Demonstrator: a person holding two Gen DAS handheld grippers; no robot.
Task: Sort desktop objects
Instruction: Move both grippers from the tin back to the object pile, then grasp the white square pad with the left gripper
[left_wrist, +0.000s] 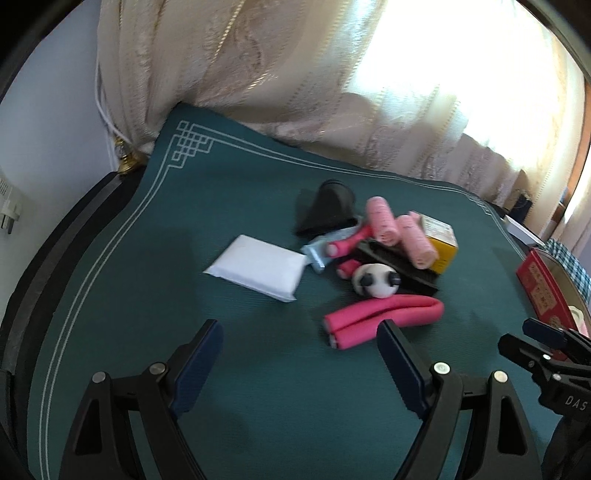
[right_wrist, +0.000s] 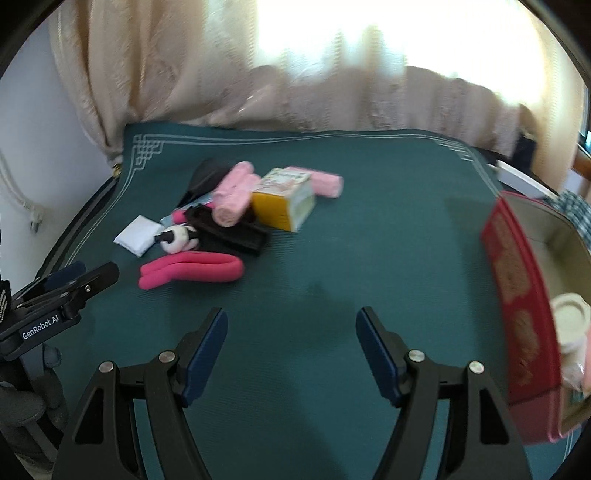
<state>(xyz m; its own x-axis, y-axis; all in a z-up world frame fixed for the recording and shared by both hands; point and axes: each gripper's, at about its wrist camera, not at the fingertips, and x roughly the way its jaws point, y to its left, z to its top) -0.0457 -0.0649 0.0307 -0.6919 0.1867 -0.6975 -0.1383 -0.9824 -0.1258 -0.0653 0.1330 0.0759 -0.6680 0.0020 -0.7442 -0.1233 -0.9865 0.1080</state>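
Both tongs, left (left_wrist: 299, 332) reading "GenRobot.AI", right (right_wrist: 291, 321) reading "DAS", spread, empty.

L gripper (left_wrist: 299, 332): jaws wide, empty, tilted down | R gripper (right_wrist: 291, 321): jaws wide, empty, tilted down

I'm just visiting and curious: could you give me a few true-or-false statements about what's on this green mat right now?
1. Both tongs, left and right, are empty. True.
2. The white packet lies inside the red box. False: it lies on the mat, left of the pile.
3. The folded pink foam stick lies at the pile's near edge. True.
4. The yellow box stands apart from the pile. False: pink rollers lean against it.
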